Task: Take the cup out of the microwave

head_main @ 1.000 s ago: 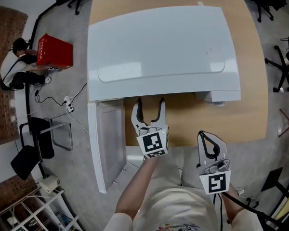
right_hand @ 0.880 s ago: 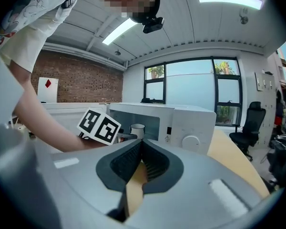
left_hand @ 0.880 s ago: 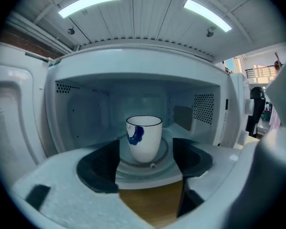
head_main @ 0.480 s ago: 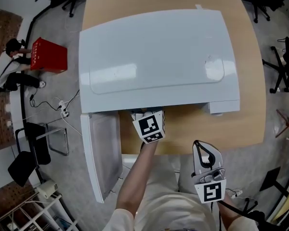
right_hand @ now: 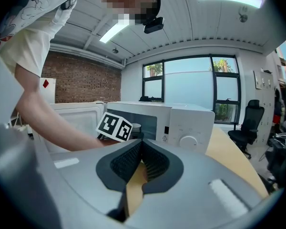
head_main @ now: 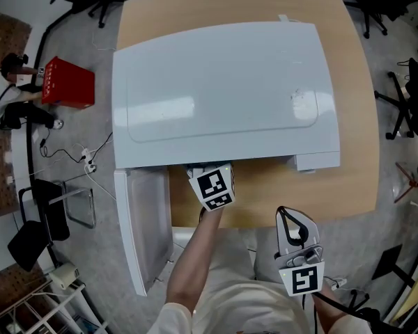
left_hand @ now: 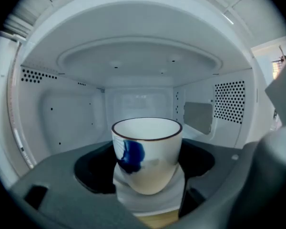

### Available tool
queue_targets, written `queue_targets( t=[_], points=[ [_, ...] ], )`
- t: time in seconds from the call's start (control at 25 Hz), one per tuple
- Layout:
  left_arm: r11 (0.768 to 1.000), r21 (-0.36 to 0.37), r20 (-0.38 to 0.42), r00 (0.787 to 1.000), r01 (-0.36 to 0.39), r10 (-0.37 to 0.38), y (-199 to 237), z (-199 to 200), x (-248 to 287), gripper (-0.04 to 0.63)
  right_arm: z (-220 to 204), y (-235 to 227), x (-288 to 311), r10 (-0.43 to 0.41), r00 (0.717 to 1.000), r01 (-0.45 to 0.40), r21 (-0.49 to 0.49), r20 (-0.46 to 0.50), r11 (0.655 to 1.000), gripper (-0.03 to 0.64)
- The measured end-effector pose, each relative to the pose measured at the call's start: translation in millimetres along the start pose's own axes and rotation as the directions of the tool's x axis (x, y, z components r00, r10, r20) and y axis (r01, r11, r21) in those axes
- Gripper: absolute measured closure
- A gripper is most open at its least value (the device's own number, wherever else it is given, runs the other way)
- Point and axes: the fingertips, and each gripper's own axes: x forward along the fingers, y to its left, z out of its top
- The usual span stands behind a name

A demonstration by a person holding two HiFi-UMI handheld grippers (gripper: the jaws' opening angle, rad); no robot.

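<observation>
A white cup (left_hand: 155, 159) with a dark rim and a blue splash stands upright on the turntable inside the white microwave (head_main: 223, 89), whose door (head_main: 143, 228) hangs open to the left. My left gripper (left_hand: 146, 171) reaches into the cavity, open, with the cup between its jaws; I see no squeeze on it. In the head view only its marker cube (head_main: 212, 186) shows below the microwave's front edge. My right gripper (head_main: 291, 218) hangs back near my body, shut with its pads (right_hand: 152, 163) together and nothing in them.
The microwave sits on a wooden table (head_main: 352, 117). A red crate (head_main: 68, 82) and a person (head_main: 3, 99) are on the floor at the left, with cables nearby. Office chairs (head_main: 407, 96) stand round the table.
My left gripper has moved forward into the microwave, so its jaws are hidden under the top in the head view. The right gripper has stayed where it was.
</observation>
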Motion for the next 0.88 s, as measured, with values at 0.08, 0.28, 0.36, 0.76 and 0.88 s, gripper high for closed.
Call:
queue_targets(
  t=[0.08, 0.28, 0.36, 0.76, 0.88],
  points=[
    [1.0, 0.017, -0.001, 1.0, 0.016, -0.016, -4, 0, -16, 0.209, 5, -2, 1, -0.001, 1.0, 0.001, -0.007, 0.016, 1.0, 0.609],
    [0.998, 0.023, 0.025, 0.998, 0.057, -0.057, -15, 13, -76, 0.209, 20, -9, 5, -0.019, 0.999, 0.02, -0.01, 0.048, 1.0, 0.609],
    [0.998, -0.016, 0.062, 0.996, 0.064, -0.063, -20, 24, -97, 0.209, 28, -11, 6, -0.026, 0.997, 0.026, -0.004, 0.069, 1.0, 0.609],
    [0.992, -0.044, 0.098, 0.988, 0.12, -0.116, -40, 71, -189, 0.209, 66, -8, -11, -0.031, 0.989, 0.031, -0.002, 0.148, 1.0, 0.609],
    [0.988, -0.036, 0.099, 0.984, 0.149, -0.145, -45, 89, -218, 0.209, 78, -9, -20, -0.044, 0.986, 0.045, -0.002, 0.163, 0.999, 0.609]
  ],
)
